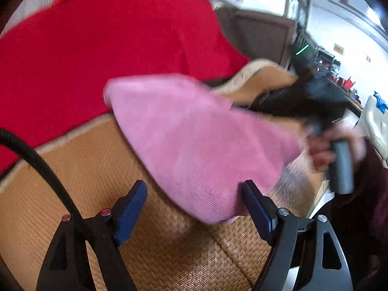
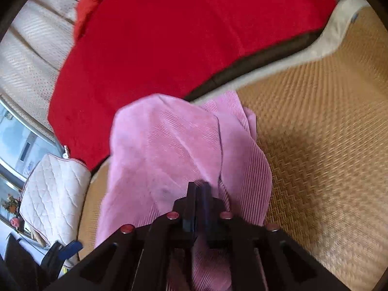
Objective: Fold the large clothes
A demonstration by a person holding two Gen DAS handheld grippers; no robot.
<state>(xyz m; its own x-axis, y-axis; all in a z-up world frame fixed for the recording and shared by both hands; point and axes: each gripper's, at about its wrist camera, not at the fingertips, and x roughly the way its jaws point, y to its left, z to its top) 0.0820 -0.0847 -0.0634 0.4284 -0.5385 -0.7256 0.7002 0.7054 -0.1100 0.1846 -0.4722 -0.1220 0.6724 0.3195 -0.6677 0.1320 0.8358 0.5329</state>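
A pink ribbed garment (image 1: 194, 140) hangs in the air over a woven tan mat (image 1: 84, 169). My left gripper (image 1: 194, 208) is open, its blue pads (image 1: 131, 213) apart, with the garment's lower edge just beyond and between them. My right gripper (image 2: 198, 194) is shut on the pink garment (image 2: 174, 150) and holds it up in a bunch. In the left wrist view the right gripper and the hand holding it (image 1: 339, 145) show blurred at the right.
A red cloth (image 1: 109, 43) lies behind the mat, also in the right wrist view (image 2: 181, 29). A beige cushioned backrest (image 2: 31, 48) and a white quilted bag (image 2: 53, 189) stand at the left. The mat (image 2: 327, 145) spreads to the right.
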